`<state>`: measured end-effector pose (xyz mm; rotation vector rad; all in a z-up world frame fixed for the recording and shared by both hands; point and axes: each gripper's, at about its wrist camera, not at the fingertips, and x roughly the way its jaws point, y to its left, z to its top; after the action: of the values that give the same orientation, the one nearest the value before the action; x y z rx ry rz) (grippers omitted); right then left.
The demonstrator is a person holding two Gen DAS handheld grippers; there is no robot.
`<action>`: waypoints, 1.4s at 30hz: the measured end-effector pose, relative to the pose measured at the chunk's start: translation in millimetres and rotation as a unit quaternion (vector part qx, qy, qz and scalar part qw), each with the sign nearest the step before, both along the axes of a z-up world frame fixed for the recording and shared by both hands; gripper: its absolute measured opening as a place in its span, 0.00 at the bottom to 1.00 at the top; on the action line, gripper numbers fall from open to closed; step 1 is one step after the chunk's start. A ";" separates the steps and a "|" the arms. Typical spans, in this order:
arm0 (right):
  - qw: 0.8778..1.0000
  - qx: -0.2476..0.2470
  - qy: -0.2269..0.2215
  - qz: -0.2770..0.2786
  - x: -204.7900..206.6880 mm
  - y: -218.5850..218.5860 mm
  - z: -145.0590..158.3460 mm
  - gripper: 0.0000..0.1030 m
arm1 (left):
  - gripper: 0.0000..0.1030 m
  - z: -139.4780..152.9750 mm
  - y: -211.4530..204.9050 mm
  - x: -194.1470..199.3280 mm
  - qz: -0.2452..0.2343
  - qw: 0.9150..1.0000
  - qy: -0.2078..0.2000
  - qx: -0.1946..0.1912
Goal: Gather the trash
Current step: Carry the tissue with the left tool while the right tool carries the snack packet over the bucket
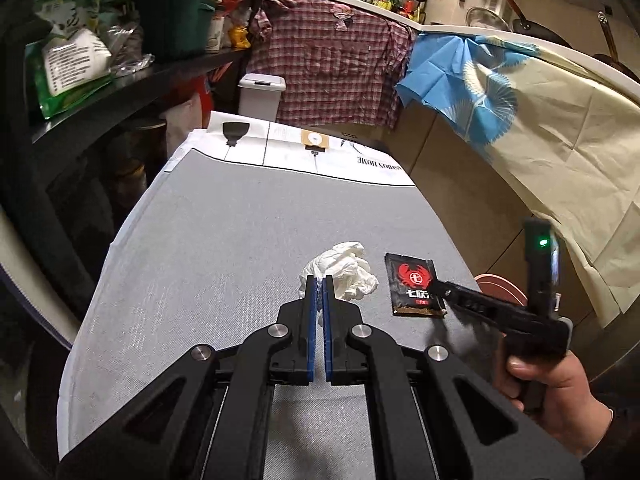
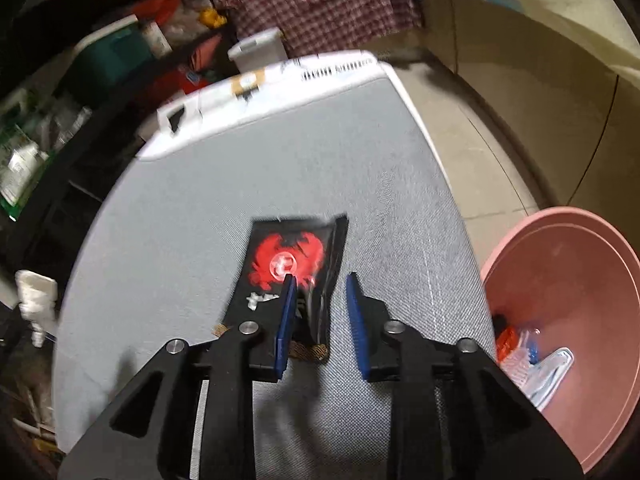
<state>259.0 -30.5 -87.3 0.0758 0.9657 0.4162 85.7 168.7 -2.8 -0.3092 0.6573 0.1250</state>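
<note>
Left hand-held gripper point(image 1: 319, 280) pinching crumpled white tissue point(image 1: 345, 276) on woven grey tabletop point(image 1: 208, 240); right hand-held gripper point(image 2: 320, 280) spread wide over flat black packet point(image 2: 294, 276) (red crab print).

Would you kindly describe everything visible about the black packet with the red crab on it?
The black packet is a flat, glossy sachet printed with a red crab logo and pale characters, with a brownish, seemingly torn strip along its near end. It lies on the grey table cover, just right of the crumpled white tissue. The right hand-held gripper is open over it, one finger above its face and a raised fold between the fingers.
</note>
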 end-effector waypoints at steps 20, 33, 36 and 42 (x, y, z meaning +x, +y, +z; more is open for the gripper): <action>0.994 0.008 -0.101 0.050 -54.2 -4.2 65.8 0.00 | 0.03 3.5 -11.9 -6.6 -0.010 1.000 -0.008 0.011; 0.990 0.013 -0.125 0.059 -96.6 -36.5 102.6 0.00 | 0.03 4.3 -23.7 -23.4 -0.012 1.000 -0.014 0.005; 0.989 0.014 -0.133 0.063 -105.7 -45.9 112.7 0.00 | 0.03 5.1 -26.0 -26.5 -0.013 1.000 -0.016 0.004; 0.986 0.008 -0.151 0.064 -124.5 -72.9 131.2 0.00 | 0.03 4.5 -31.2 -31.1 -0.017 1.000 -0.016 0.003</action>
<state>134.5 -103.4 43.9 -0.0348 0.6701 0.5375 54.7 137.4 1.7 -0.2940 0.6291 0.0895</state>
